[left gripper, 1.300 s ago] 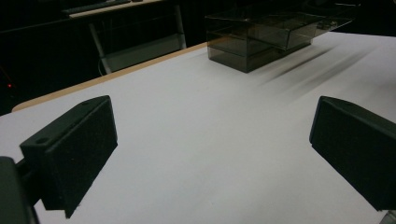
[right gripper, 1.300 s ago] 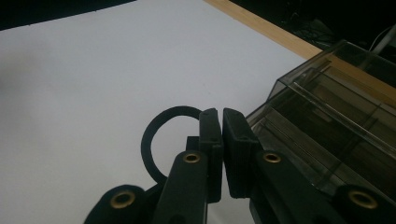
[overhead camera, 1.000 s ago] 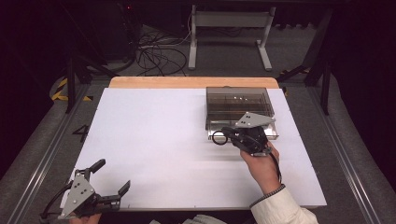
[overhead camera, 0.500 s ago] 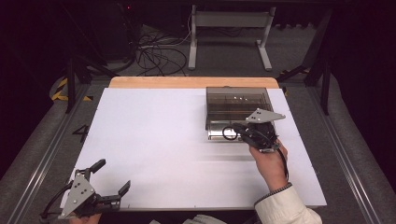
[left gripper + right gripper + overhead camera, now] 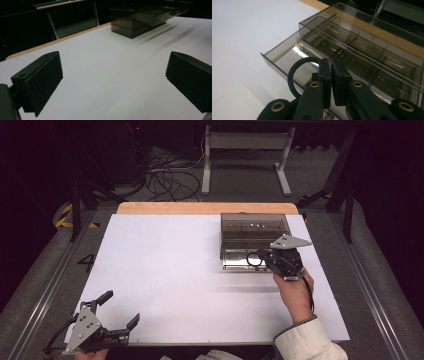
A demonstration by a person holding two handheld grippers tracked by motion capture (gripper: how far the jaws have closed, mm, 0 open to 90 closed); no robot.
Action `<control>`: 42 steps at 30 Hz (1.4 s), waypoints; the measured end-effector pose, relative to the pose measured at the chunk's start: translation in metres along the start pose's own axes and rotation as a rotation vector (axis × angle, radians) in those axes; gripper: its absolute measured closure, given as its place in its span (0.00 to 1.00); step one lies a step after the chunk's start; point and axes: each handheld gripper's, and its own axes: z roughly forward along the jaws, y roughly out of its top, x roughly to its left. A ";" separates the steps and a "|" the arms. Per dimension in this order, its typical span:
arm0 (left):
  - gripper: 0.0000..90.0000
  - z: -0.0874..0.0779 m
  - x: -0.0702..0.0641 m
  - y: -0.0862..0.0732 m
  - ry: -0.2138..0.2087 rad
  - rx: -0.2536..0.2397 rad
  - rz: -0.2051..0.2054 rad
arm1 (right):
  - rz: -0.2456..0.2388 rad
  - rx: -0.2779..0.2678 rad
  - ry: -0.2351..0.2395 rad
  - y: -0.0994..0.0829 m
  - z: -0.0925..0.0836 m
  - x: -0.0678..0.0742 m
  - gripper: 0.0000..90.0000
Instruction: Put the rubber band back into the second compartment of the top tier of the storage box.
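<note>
1. Black ring (image 5: 292, 75), a thin loop, sits pinched at its edge in the right tool (image 5: 331, 65), whose jaws are pressed together on it; the loop sticks out to the side of the jaws, over the front of the open drawer (image 5: 277, 53)
2. In the high view the ring (image 5: 251, 258) hangs just above the drawer (image 5: 239, 263), and the hand (image 5: 292, 290) holding the right tool (image 5: 263, 260) comes in from the near edge of the surface (image 5: 170, 270)
3. Left tool (image 5: 120, 310) rests at the near left corner of the surface, well apart from the box, its jaws spread wide with nothing between them
4. Farther back, the smoky clear box (image 5: 255, 225) stands at the right rear of the surface, its drawer pulled out toward the person; thin dividers show inside the box (image 5: 362, 50)
</note>
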 end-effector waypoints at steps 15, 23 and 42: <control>0.02 0.000 0.000 0.000 0.001 -0.003 -0.003 | 0.020 0.018 -0.058 -0.008 0.006 -0.014 0.97; 0.02 0.000 0.000 0.000 0.000 -0.002 -0.006 | 0.026 0.014 -0.081 -0.012 0.010 -0.018 0.97; 0.02 0.000 0.000 0.000 0.000 -0.003 -0.009 | 0.074 -0.001 -0.046 -0.017 0.020 -0.024 0.75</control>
